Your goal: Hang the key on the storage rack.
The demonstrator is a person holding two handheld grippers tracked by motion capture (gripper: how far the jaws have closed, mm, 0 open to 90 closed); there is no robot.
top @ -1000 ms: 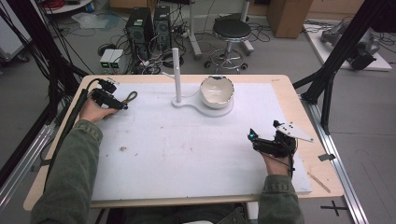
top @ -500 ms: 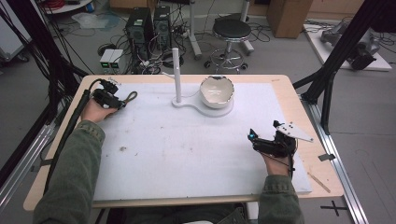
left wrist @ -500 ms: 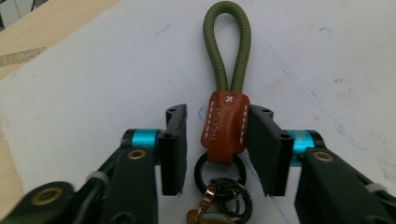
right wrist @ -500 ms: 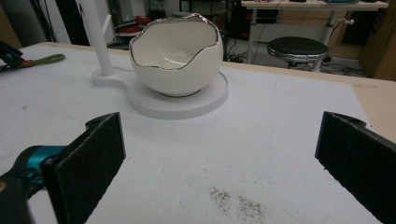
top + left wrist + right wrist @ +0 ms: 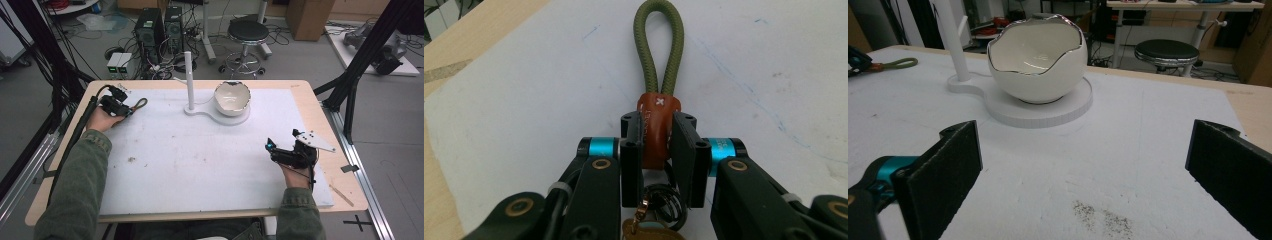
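Observation:
A keychain lies at the table's far left: an olive cord loop (image 5: pixel 659 45) with a brown leather tab (image 5: pixel 657 111), and a ring and brass key under the jaws. My left gripper (image 5: pixel 658 137) has just been closing and now presses its pads on the leather tab. In the high view the left gripper (image 5: pixel 125 111) rests on the mat with the loop (image 5: pixel 140 104) sticking out to the right. My right gripper (image 5: pixel 270 146) rests at the right side, jaws wide open (image 5: pixel 1083 165), nothing between them, facing the bowl.
A white eggshell-shaped bowl (image 5: pixel 232 96) with a silver rim sits on a white base (image 5: pixel 200 111) that carries an upright post (image 5: pixel 188 75) at the back middle. The white mat (image 5: pixel 200 165) covers a wooden table. Dark specks (image 5: pixel 1098 215) lie ahead of the right gripper.
Both hands keep their places on the table. The keychain stays where it was by the left gripper.

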